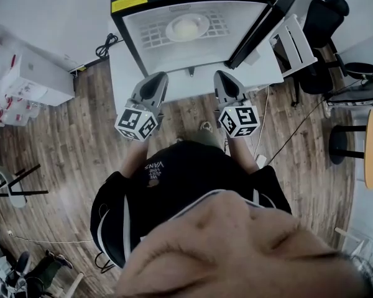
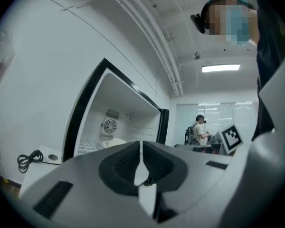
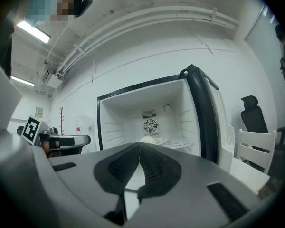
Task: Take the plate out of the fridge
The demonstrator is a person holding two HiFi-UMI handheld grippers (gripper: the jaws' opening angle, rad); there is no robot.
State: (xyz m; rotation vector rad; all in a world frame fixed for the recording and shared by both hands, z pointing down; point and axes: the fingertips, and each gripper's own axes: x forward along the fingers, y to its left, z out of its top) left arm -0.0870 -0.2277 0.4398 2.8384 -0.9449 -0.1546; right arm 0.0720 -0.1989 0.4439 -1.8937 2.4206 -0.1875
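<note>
Holding both tools level in front of the chest, the person in a dark shirt (image 1: 186,179) stands on a wood floor (image 1: 68,160) facing an open fridge. Left gripper (image 1: 156,78) has its jaws closed together with nothing between them; its own view shows the ribbed pads meeting at the tip (image 2: 141,142). Right gripper (image 1: 224,78) is the same: jaws pressed together and empty (image 3: 139,144). Each carries a marker cube at the rear, left (image 1: 137,123) and right (image 1: 239,121). The two grippers sit side by side, apart from each other, tips aimed at the fridge opening and short of it.

Beyond the tips is a white bench (image 1: 125,73) carrying the fridge (image 1: 127,36), which has a black frame and a white interior. The fridge door (image 1: 261,23) is swung wide open to the right (image 3: 204,113). A black cable (image 1: 105,45) lies coiled on the bench to the left of the fridge (image 2: 28,160).

The plate (image 1: 188,27) sits inside the fridge on a white wire shelf (image 1: 152,37), near the middle, with something pale on it. It is well apart from both grippers. In the gripper views only its top edge shows over the jaws (image 2: 113,143) (image 3: 148,139). A round fan (image 3: 150,125) is on the back wall behind it.

Farther off are a white chair (image 3: 254,148) and a black office chair (image 1: 323,17) to the right of the fridge. Another person (image 2: 198,129) stands in the far background of the left gripper view.
</note>
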